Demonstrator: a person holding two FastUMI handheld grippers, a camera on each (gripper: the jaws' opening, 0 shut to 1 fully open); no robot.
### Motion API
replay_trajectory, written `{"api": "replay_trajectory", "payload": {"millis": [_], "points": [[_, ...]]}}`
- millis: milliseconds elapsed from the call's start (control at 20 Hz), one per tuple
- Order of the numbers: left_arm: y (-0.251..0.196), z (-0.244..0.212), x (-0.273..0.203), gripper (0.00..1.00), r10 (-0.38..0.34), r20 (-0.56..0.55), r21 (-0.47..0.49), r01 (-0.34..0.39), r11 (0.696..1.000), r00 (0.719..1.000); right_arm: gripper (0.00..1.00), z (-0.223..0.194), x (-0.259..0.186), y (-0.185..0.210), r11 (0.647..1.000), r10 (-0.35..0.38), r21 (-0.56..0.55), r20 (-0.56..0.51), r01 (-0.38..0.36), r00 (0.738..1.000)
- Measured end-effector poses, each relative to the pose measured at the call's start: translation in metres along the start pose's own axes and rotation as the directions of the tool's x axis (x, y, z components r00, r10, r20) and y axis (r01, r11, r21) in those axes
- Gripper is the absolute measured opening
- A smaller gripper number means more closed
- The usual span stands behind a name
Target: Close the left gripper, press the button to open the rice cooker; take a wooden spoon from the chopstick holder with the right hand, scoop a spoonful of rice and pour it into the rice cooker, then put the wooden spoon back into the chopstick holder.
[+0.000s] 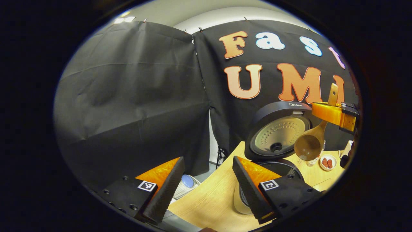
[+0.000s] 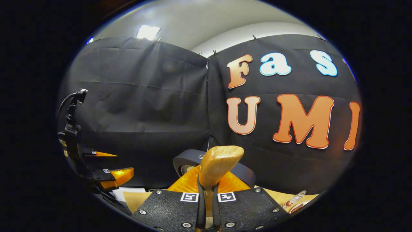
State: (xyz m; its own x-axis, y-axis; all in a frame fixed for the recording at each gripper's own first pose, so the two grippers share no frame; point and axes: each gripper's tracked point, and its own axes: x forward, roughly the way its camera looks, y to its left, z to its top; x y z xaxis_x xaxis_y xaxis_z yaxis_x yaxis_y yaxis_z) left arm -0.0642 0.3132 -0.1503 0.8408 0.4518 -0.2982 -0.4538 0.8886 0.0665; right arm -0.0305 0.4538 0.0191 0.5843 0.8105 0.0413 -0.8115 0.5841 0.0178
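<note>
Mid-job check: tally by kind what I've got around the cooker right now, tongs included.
Rice cooker, lid up: 1
Wooden spoon, tipped over the pot: 1
Tongs: 2, left and right
Small dish holding red pieces: 1
Total: 5

One brand mark can be made out: small pale lettering on the upper rim of the raised lid of the rice cooker (image 1: 279, 129), in the left gripper view, too small to read with any certainty. Square black-and-white coded markers sit on the left claw (image 1: 208, 187) and on the right claw (image 2: 207, 206), one on each finger; they carry patterns, not letters or numbers.
</note>
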Motion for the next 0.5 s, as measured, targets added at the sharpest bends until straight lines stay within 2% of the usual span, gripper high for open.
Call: {"api": "replay_trajectory", "payload": {"millis": [200,500], "points": [[-0.004,0.002,-0.001,1.0,-0.002,-0.005,-0.009,0.002,1.0,1.0,0.08,0.004,-0.008,-0.004,0.999,-0.012,-0.038,0.022,0.013,1.0],[-0.035,0.012,-0.007,1.0,-0.04,0.006,0.001,0.04,0.999,0.999,0.08,0.006,-0.051,-0.05,0.989,-0.079,0.124,0.009,0.078,0.997]]}}
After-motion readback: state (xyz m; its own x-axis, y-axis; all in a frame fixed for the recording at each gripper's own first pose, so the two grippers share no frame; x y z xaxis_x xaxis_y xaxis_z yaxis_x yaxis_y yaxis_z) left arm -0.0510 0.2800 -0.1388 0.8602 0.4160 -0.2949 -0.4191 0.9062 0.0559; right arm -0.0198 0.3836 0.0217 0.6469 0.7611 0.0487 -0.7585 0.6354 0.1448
